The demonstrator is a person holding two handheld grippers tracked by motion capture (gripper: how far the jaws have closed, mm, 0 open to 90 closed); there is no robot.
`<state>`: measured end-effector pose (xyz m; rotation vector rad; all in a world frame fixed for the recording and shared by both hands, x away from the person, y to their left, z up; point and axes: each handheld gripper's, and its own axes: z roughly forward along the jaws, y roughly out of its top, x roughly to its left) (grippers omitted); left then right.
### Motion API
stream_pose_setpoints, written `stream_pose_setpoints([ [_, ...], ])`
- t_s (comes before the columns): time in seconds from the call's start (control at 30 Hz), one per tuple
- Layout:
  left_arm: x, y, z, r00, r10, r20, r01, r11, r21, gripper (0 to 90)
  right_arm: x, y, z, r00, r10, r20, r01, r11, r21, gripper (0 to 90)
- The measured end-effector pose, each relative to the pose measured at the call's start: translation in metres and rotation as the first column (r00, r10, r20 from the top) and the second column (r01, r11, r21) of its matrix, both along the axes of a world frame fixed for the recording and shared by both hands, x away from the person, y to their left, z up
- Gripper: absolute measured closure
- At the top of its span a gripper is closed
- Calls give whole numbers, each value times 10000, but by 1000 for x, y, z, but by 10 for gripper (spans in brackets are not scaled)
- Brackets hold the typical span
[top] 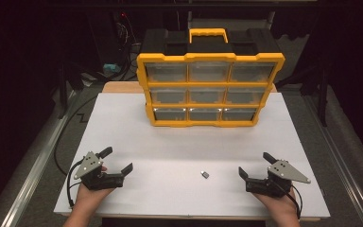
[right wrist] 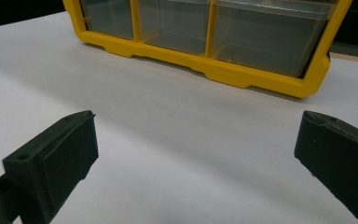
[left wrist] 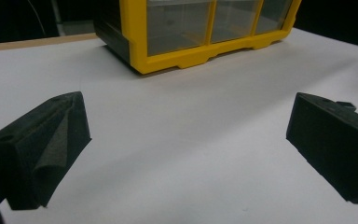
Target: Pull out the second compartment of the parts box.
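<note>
High view: I have both grippers resting at the near edge of the white table [top: 179,142], one in each hand. The left gripper [top: 118,159] sits near-left, jaws spread wide, nothing btwn them. The right gripper [top: 254,164] sits near-right, jaws equally wide, also empty. A small dark part [top: 205,175] lies on the table btwn the two, closer to the right gripper but apart from it, touching neither. At the far side stands the yellow bin cabinet [top: 210,90], upright, three rows of three clear drawers, all pushed in.

Left gripper view: my two black pads [left wrist: 42,149] stand far apart over bare table, gripping nothing; cabinet's bottom row [left wrist: 205,28] well ahead.

Right gripper view: pads [right wrist: 56,158] wide apart w/ only table btwn them; cabinet's lower drawers [right wrist: 205,32] ahead.
</note>
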<state>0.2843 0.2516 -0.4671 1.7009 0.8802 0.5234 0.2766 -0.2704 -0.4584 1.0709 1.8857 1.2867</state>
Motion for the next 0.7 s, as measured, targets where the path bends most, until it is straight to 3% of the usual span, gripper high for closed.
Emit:
stream_pose_setpoints([
  [0.37,0,0,1,9999,-4,-109,4,10000,-29,8,1,-7,0,9999,-156,-13,157,9997,205,1],
  [0.7,1,-5,0,9999,-80,-98,82,9997,229,3,4,-2,-2,9998,-162,-114,165,9996,227,1],
])
